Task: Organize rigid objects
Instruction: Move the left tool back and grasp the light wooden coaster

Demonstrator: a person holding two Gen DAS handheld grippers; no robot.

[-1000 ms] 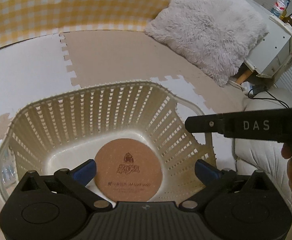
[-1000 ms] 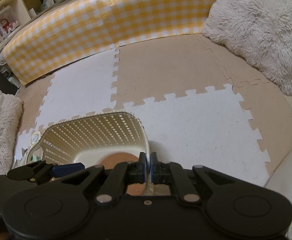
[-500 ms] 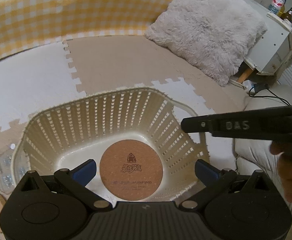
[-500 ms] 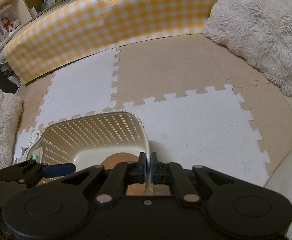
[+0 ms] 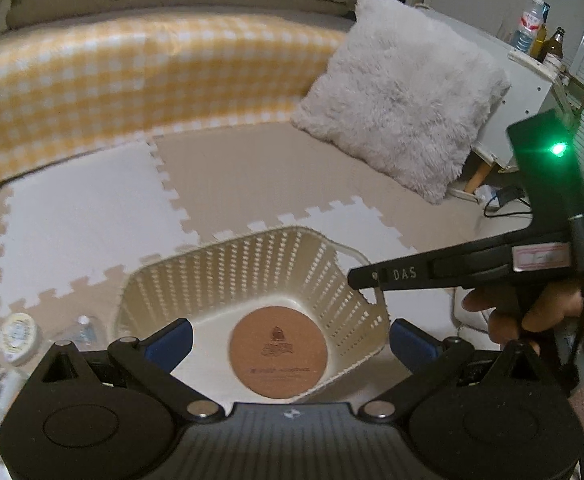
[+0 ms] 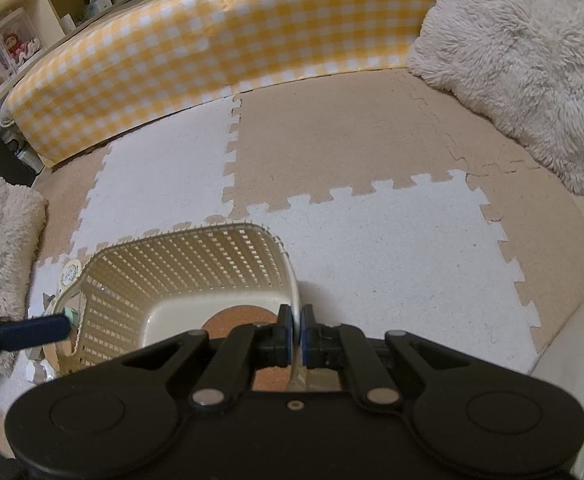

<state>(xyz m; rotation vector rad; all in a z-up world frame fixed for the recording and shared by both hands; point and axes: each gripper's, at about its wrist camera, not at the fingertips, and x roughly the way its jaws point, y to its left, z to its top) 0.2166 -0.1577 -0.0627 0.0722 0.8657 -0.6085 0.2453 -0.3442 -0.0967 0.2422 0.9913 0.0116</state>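
One cork coaster (image 5: pixel 279 351) lies flat in the basket (image 5: pixel 227 276) at six o'clock, light, stiff, best pinched by its edge. My left jaws (image 5: pixel 289 338) gape empty; my right jaws (image 6: pixel 296 330) clamp the basket's rim.

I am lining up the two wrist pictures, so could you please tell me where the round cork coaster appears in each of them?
Left wrist view: the cork coaster lies flat on the basket floor, bottom centre, fully visible between the open fingers.
Right wrist view: the coaster is a brown sliver at bottom centre, mostly hidden behind the gripper body.
Shared landmark: the cream slatted basket, whose rim the right gripper pinches.
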